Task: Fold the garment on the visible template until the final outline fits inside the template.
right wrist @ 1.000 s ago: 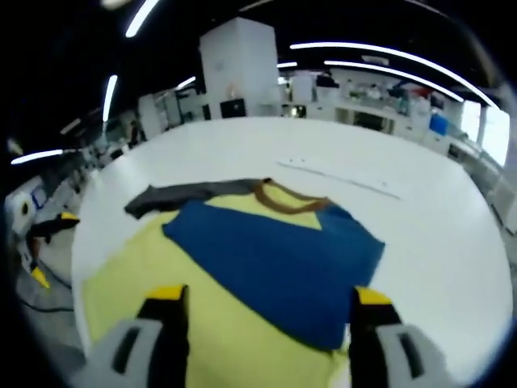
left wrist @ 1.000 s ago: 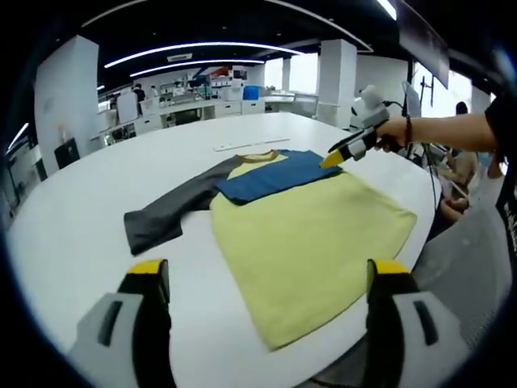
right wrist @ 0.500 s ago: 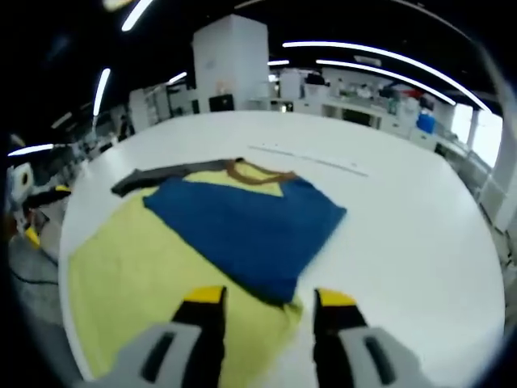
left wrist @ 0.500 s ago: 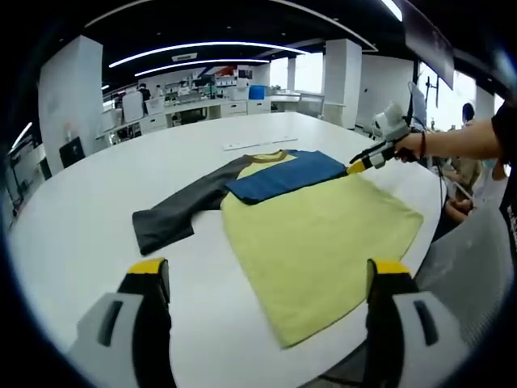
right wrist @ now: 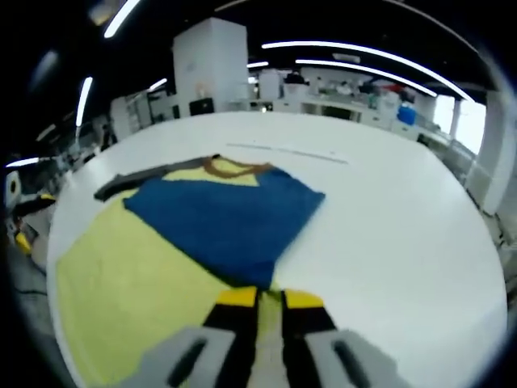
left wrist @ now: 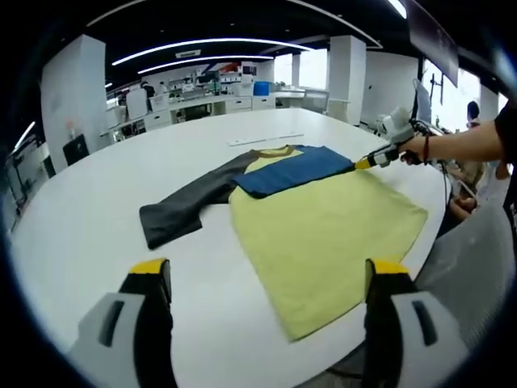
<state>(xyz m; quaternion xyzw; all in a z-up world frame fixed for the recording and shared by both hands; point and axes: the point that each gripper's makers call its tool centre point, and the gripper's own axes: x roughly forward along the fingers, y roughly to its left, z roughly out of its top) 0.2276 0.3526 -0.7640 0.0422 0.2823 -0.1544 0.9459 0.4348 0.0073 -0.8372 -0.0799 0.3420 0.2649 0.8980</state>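
Since a moment ago, our right hand-held gripper (right wrist: 258, 301) has pressed its jaws together, pinching the blue sleeve (right wrist: 222, 218) edge so we can fold it. Our left hand-held gripper (left wrist: 262, 279) waits spread wide, holding nothing. We see the shirt (left wrist: 319, 222) lying flat on the white table (left wrist: 89, 242), gray sleeve (left wrist: 182, 206) stretched out sideways.

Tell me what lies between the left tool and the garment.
Only bare white table lies between the left tool and the garment, seen in the left gripper view.
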